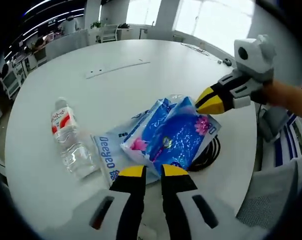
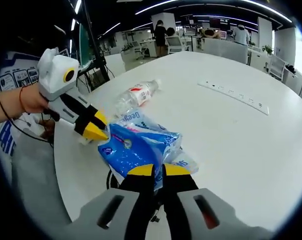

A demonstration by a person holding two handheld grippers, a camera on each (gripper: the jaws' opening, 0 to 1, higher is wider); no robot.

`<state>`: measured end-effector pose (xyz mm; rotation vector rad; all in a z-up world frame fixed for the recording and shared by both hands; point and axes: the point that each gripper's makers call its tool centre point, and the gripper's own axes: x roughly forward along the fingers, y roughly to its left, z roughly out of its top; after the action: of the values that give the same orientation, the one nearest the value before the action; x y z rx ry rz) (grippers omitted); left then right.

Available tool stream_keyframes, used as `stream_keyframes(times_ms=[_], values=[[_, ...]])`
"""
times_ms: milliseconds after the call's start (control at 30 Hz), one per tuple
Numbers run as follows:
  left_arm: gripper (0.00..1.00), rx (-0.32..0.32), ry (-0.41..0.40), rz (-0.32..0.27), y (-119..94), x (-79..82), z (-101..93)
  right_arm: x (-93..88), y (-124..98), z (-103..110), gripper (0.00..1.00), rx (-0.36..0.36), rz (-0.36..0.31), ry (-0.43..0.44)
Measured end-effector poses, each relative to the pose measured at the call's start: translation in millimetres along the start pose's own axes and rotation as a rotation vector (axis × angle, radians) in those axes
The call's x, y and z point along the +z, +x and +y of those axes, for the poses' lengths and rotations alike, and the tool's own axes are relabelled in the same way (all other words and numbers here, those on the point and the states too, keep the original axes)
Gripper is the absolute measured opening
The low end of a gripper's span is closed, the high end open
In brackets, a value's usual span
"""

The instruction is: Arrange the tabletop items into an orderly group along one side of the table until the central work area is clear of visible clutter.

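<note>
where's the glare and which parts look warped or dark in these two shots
Left gripper view: windows at the top are blown out white, the white table bows into a curve, and the blue packet shows shiny highlights. Right gripper view: the ceiling is dark with bright strip lights, the table edge bends, and the water bottle stays fairly sharp.

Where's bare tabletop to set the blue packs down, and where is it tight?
Free: the wide white table beyond the bottle, out to the power strip. Crowded: the near edge, where the blue packs, the white pack, the black cable and both grippers, left and right, bunch together.
</note>
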<state>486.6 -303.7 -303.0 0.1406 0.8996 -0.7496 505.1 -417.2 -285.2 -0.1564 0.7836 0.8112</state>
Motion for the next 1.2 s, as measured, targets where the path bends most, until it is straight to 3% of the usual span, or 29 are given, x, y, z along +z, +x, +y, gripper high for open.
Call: stream_keyframes(times_ms=[467, 1200], values=[[0.02, -0.006, -0.002, -0.023, -5, 3.1, -3.1, 3.1, -5, 1, 0.00, -0.005, -0.017, 0.009], [0.00, -0.012, 0.000, -0.093, -29, 26.8, -15.6, 24.6, -40, 4, 0.00, -0.026, -0.103, 0.017]])
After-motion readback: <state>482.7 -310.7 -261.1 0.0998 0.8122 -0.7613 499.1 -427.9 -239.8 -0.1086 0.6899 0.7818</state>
